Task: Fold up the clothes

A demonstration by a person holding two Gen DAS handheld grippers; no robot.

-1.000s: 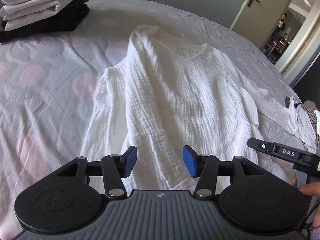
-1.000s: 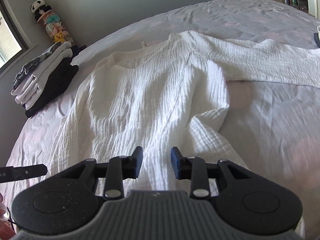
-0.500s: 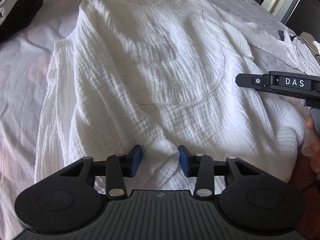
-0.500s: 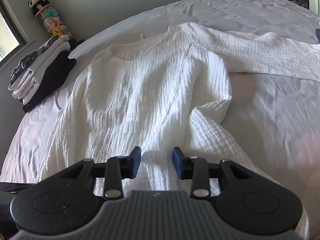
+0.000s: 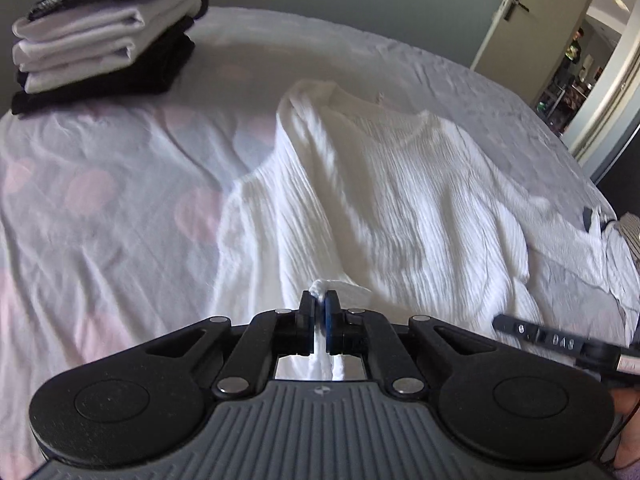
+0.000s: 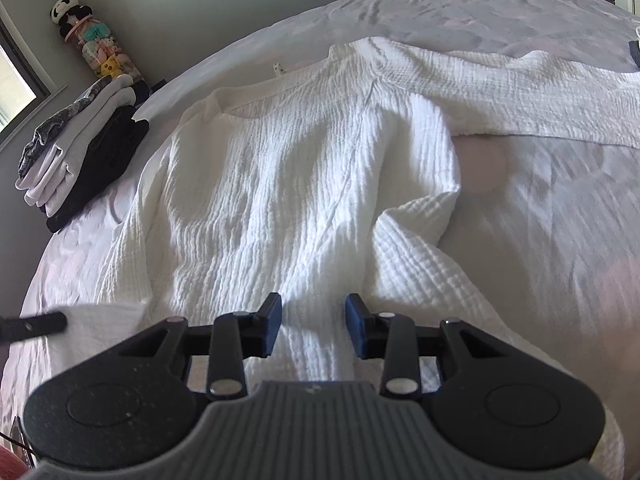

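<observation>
- The bed (image 5: pixel 100 208), in a pale sheet with pink dots, carries everything.
- The white shirt (image 5: pixel 392 200) lies spread in the middle of the bed, collar away from the grippers, one sleeve stretched out to the right, its left side partly doubled over.
- A stack of folded clothes (image 5: pixel 104 36) sits at the far left corner, well apart from the shirt.
- The left gripper (image 5: pixel 319 312) is clenched on a pinch of the shirt's near hem.
- The right gripper (image 6: pixel 313 326) hovers over the hem with its fingers spread, grasping nothing.
- To do this step well, I judge the right side should pinch the hem level with the left, taking every layer, so both edges lift evenly toward the collar.
</observation>
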